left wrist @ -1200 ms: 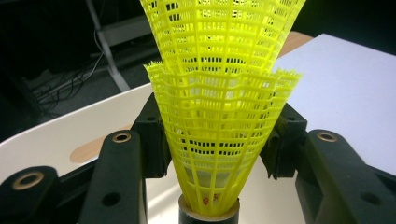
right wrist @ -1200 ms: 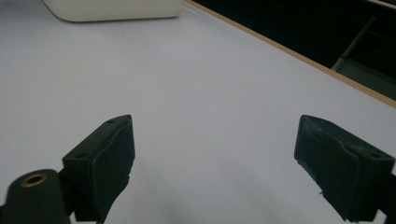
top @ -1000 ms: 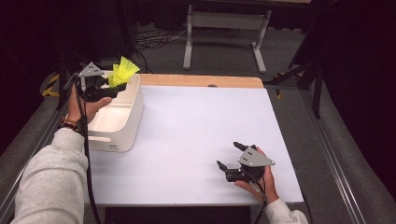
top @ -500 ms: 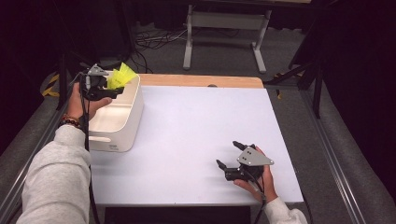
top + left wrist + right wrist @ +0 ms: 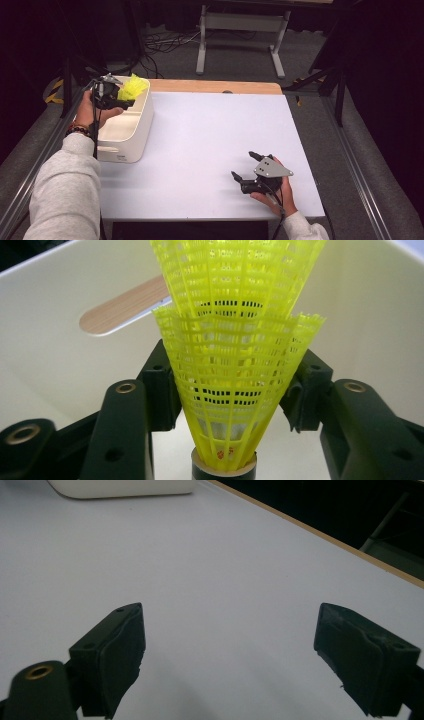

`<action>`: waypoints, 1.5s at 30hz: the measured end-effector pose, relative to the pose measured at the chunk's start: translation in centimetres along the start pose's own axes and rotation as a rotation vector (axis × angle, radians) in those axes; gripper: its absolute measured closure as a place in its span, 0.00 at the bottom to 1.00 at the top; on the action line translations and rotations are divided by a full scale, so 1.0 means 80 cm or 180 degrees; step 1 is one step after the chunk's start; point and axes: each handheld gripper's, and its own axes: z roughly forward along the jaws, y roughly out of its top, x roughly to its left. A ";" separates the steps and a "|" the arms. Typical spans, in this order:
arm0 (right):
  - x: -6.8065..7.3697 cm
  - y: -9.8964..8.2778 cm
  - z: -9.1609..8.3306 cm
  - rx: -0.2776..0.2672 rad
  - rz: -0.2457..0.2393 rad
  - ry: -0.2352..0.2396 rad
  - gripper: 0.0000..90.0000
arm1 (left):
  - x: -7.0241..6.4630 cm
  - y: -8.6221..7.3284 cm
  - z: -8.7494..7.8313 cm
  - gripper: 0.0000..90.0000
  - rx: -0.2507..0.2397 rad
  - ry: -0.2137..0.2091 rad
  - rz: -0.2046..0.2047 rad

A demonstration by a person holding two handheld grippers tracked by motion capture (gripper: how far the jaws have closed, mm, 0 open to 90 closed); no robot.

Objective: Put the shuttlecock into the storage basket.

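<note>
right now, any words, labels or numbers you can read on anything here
None can be read.
Shuttlecock: a small red mark near its cork base, too small and blurred to read.
White bin: a faint dark mark low on its near wall, too small to read.
Wooden stick: no print visible.

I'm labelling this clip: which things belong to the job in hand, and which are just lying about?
In the job: yellow shuttlecocks, between the left gripper fingers; white bin.

Lying about: wooden stick in the bin; right gripper, open over the table; metal stand.
</note>
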 end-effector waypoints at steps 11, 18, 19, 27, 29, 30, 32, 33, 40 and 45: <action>0.003 0.000 0.002 0.0015 -0.0029 0.0054 0.15 | -0.007 -0.001 0.020 0.41 0.0452 -0.0192 0.0088; 0.005 0.000 0.005 0.0060 -0.0050 0.0091 0.15 | -0.009 -0.001 0.024 0.37 0.0595 -0.0185 0.0113; 0.005 0.000 0.005 0.0058 -0.0057 0.0098 0.15 | -0.009 -0.001 0.024 0.36 0.0571 -0.0177 0.0101; 0.005 0.000 0.004 0.0055 -0.0070 0.0097 0.15 | -0.010 0.007 0.006 0.23 0.0231 -0.0005 0.0131; 0.005 0.000 0.004 0.0052 -0.0076 0.0084 0.15 | -0.013 0.010 -0.004 0.21 0.0134 0.0054 0.0174; 0.004 0.000 0.004 0.0050 -0.0070 0.0079 0.15 | -0.013 0.011 -0.007 0.21 0.0122 0.0091 0.0228; 0.004 0.000 0.004 0.0051 -0.0069 0.0078 0.15 | -0.015 0.012 -0.015 0.21 0.0072 0.0128 0.0287; 0.005 0.000 0.004 0.0055 -0.0074 0.0077 0.15 | -0.015 0.012 -0.019 0.21 0.0015 0.0116 0.0292; 0.005 0.002 0.002 0.0024 -0.0095 0.0042 0.15 | -0.021 0.012 -0.043 0.20 -0.0265 0.0032 0.0356; 0.005 0.003 0.001 0.0025 -0.0111 0.0017 0.15 | -0.032 0.010 -0.066 0.22 -0.0520 0.0007 0.0432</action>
